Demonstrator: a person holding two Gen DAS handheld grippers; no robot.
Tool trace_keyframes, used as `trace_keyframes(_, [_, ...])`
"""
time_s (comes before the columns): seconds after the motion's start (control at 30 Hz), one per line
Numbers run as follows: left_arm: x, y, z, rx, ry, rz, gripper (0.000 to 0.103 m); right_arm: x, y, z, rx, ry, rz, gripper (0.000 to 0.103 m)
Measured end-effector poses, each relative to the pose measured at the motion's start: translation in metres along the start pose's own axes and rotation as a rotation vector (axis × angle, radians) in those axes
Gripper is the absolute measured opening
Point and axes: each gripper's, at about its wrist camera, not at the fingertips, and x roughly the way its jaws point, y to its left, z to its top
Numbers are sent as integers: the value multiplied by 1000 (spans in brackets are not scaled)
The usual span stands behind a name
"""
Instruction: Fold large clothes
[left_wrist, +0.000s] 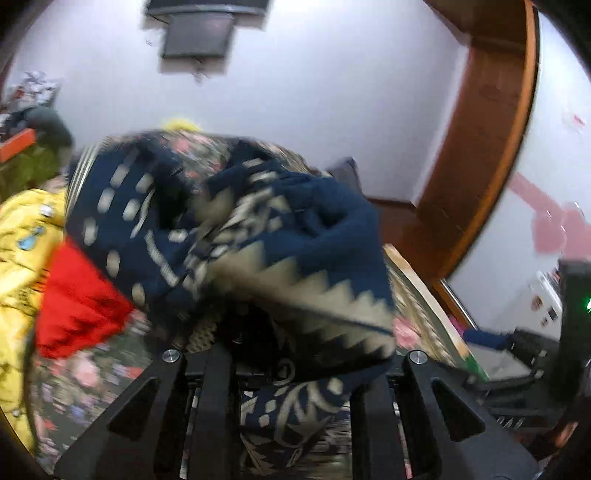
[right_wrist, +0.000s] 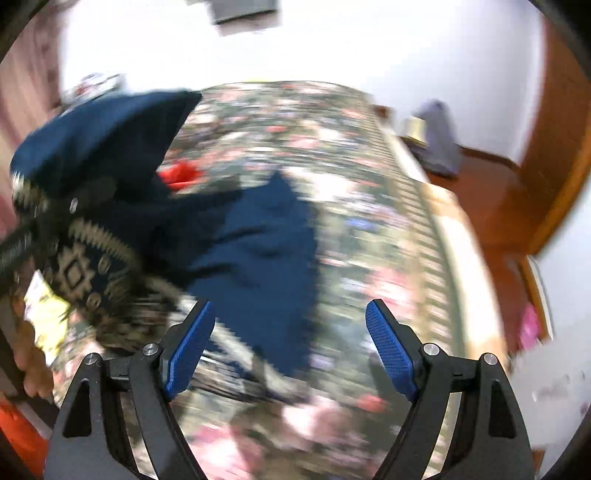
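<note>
A navy sweater with a cream pattern (left_wrist: 236, 236) hangs bunched over my left gripper (left_wrist: 291, 354), which is shut on its cloth and holds it above the floral bed. The fingertips are hidden under the fabric. In the right wrist view the same sweater (right_wrist: 258, 251) trails from the lifted left gripper (right_wrist: 55, 221) down onto the bedspread (right_wrist: 369, 229). My right gripper (right_wrist: 291, 339) is open and empty, its blue pads (right_wrist: 391, 350) spread wide just above the sweater's lower part.
A red garment (left_wrist: 77, 299) and a yellow garment (left_wrist: 22, 251) lie on the bed's left side. A wooden door frame (left_wrist: 491, 147) and floor are to the right. A grey-blue object (right_wrist: 439, 140) stands on the floor beyond the bed.
</note>
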Motion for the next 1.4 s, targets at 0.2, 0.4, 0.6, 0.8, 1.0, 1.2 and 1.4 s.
trace_keyframes(0.2, [48, -45, -44, 152, 209, -93, 14, -14, -42, -17, 30, 8, -86, 81])
trace_keyframes(0.4, [41, -50, -40, 236, 257, -80, 32, -18, -59, -23, 75, 5, -79, 81])
trace_keyframes(0.6, [-13, -45, -21, 203, 188, -132, 86, -36, -55, -27, 92, -30, -40, 81])
trace_keyframes(0.8, [-59, -5, -1, 95, 63, -81, 92, -57, -34, -15, 59, -100, 27, 81])
trace_keyframes(1.0, [-37, 38, -1, 91, 70, 109, 94, -46, 5, -1, -25, -114, 103, 82])
trace_keyframes(1.2, [5, 58, -48, 113, 230, 161, 94, 3, 20, -4, -9, -29, 120, 82])
trace_keyframes(1.4, [-18, 64, -62, 138, 184, 148, 94, 39, -11, -37, 49, 109, 89, 82])
